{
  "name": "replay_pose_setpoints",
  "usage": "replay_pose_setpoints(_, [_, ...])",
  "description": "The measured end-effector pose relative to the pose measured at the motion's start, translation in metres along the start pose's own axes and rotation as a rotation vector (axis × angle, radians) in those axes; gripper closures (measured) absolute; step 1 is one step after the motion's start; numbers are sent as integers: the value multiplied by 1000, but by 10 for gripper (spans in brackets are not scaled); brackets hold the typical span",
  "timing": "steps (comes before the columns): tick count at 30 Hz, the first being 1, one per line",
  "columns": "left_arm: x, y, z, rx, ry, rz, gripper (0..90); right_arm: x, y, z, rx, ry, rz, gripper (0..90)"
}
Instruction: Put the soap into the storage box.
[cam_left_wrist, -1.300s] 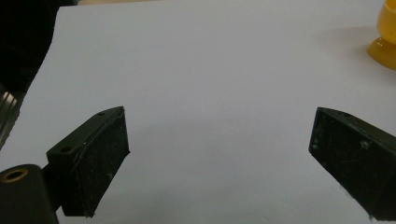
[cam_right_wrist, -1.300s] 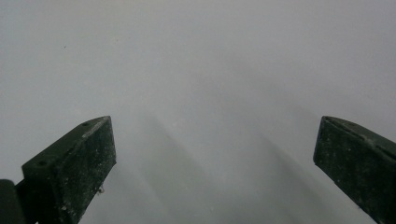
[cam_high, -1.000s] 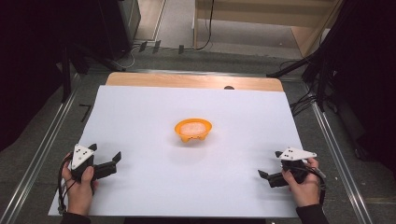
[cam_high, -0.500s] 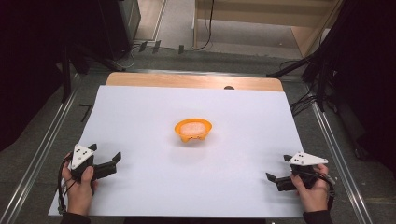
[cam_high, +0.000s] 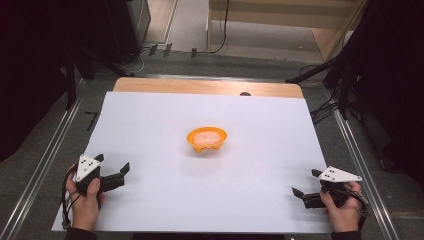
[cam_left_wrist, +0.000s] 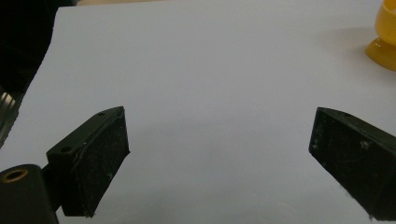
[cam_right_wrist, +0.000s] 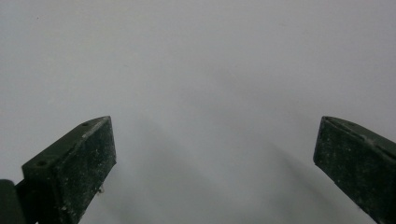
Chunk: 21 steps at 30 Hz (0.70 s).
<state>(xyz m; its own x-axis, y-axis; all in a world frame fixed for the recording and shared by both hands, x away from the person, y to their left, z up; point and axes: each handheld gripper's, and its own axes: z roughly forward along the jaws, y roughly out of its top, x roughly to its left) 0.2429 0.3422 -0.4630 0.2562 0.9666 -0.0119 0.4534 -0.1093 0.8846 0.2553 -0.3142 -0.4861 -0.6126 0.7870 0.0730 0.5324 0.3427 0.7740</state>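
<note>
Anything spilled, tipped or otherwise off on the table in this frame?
Nothing stands out. The orange bowl sits upright mid-sheet with its pale contents inside, and the white sheet lies flat. Left tool and right tool are open, apart from it.

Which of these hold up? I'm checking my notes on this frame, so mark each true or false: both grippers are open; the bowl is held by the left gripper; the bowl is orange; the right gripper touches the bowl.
1. Both grippers are open. True: the left gripper and right gripper have their jaws spread wide.
2. The left gripper holds the bowl. False: it holds nothing; the bowl stands alone mid-table.
3. The bowl is orange. True.
4. The right gripper touches the bowl. False: it sits apart, near the white sheet's front right corner.
</note>
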Motion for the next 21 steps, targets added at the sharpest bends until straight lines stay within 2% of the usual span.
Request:
replay_pose_setpoints(15, [0, 0, 0, -1, -2, -2, 52, -11, -18, -20, -30, -39, 47, 0])
replay_pose_setpoints(21, [0, 0, 0, -2, -3, -4, 52, -12, -21, -24, -35, -46, 47, 0])
